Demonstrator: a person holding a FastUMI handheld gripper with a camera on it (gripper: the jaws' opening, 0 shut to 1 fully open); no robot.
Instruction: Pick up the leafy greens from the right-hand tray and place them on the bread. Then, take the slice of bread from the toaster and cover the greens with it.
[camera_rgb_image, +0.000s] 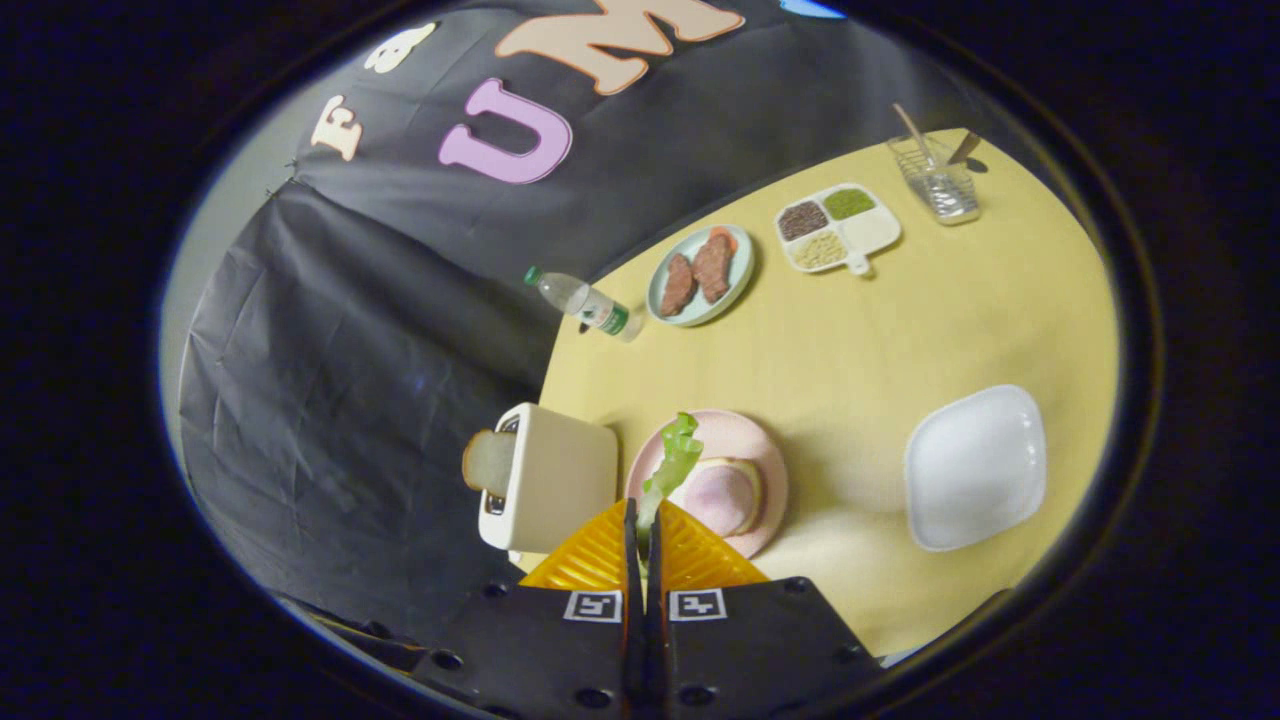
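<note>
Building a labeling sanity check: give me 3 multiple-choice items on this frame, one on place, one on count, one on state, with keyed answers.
1. Where is the pale slice of bread in the cream toaster?
A. Flat on the white plate
B. Sticking out of the toaster's slot
C. On the yellow table

2. How many brown meat pieces lie on the pale blue round plate?
A. Two
B. Four
C. Five

3. What is the tool doing?
A. Open, holding nothing
B. Shut on the plastic bottle
C. Shut on the green lettuce leaf

Answers:
1. B, the slice of bread pokes from the cream toaster.
2. A, two brown meat pieces sit on the pale blue round plate.
3. C, the tool has both fingers pressed on the green lettuce leaf, above the pink plate.
</note>
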